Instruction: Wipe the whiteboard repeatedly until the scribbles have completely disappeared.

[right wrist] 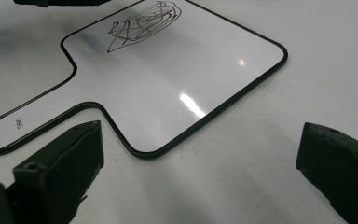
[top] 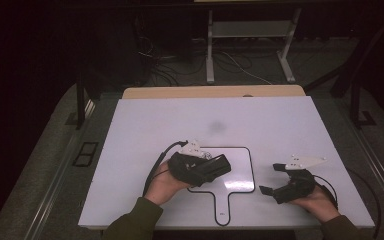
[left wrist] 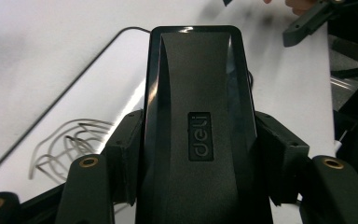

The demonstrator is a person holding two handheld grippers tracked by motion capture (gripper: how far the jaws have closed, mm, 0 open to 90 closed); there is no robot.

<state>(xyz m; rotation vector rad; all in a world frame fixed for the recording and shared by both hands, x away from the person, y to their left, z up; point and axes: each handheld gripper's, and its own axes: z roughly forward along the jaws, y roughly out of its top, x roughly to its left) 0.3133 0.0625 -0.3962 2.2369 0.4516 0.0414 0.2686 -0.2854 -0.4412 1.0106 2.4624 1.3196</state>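
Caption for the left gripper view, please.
Left gripper clamps a black Deli whiteboard eraser above the scribbled handheld whiteboard.

olive-green, maybe, sleeves (top: pixel 135 220); black claws (top: pixel 275 186) with brass-ringed screws (left wrist: pixel 89 162).

Eraser (left wrist: pixel 199 135) cut off by bottom edge in left gripper view, hiding much of scribble (left wrist: pixel 70 144) and whiteboard (left wrist: pixel 93 84) beneath. Right gripper (right wrist: pixel 200 163) jaws cropped at frame bottom. Small print on whiteboard handle too tiny to read.
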